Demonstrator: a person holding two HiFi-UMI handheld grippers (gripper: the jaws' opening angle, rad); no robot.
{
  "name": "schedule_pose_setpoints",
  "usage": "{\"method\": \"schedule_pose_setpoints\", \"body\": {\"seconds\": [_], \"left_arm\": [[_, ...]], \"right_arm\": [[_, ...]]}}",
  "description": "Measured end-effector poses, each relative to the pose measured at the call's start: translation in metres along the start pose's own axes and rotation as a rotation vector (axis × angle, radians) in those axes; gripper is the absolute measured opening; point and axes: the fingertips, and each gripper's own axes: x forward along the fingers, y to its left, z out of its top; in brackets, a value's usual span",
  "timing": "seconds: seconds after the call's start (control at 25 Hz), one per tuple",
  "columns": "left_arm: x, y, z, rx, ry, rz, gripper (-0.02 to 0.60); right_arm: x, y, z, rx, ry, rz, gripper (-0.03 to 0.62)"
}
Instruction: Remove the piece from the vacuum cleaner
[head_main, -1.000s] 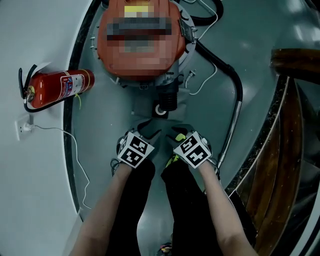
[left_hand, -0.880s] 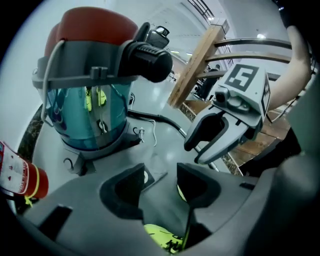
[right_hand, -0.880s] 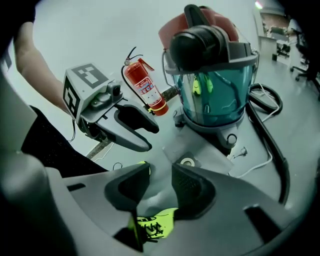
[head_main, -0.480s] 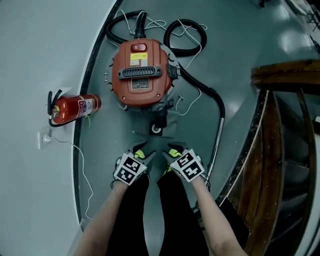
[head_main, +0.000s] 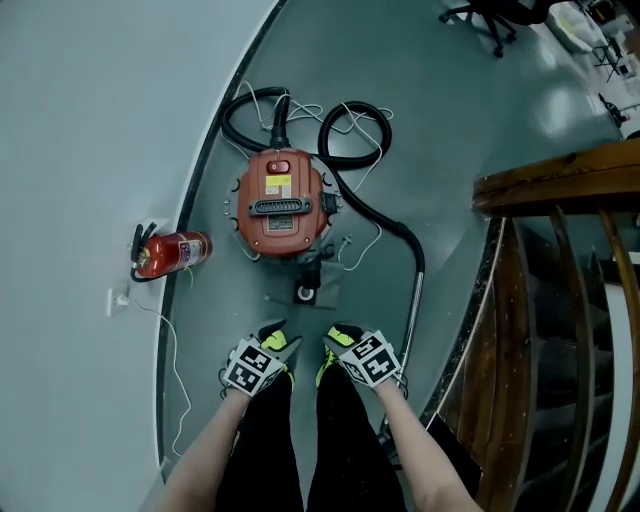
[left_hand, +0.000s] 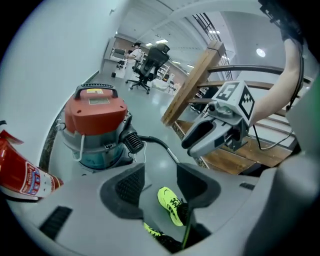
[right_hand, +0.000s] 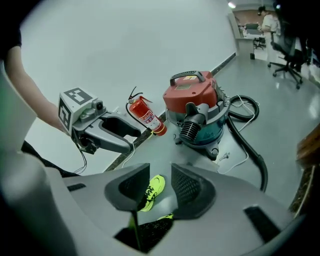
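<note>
Head view: red vacuum cleaner upright on floor beside curved left edge, black hose looped round far side. Fire extinguisher lying just left of it. Left gripper and right gripper side by side, well apart from vacuum cleaner.
Left gripper view: jaws spread, nothing gripped, yellow shoe visible through gap.
Right gripper view: jaws apart, empty.

Orange-red lid and teal body on the vacuum cleaner, black hose, red fire extinguisher, neon-yellow shoes.
</note>
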Motion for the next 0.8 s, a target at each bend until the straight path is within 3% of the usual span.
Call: {"method": "schedule_pose_setpoints", "body": {"seconds": [0.12, 0.28, 0.4, 0.6, 0.8], "left_arm": [[-0.012, -0.005, -0.001, -0.019, 0.029, -0.001, 0.209], [-0.034, -0.02, 0.01, 0.033, 0.064, -0.01, 0.209], [-0.047, -0.027, 0.022, 0.037, 0.053, -0.004, 0.209], [-0.07, -0.035, 0.044, -0.024, 0.017, 0.027, 0.209], [-0.089, -0.049, 0.073, -0.01, -0.002, 0.017, 0.209]], "right_arm": [[-0.014, 0.007, 0.001, 0.029, 0.01, 0.007, 0.147], [-0.04, 0.023, 0.012, 0.019, 0.012, 0.013, 0.146], [-0.054, 0.033, 0.021, 0.009, 0.002, 0.014, 0.146], [-0.078, 0.052, 0.037, 0.002, -0.012, 0.019, 0.146], [-0.102, 0.065, 0.056, -0.011, -0.034, 0.017, 0.139]]}}
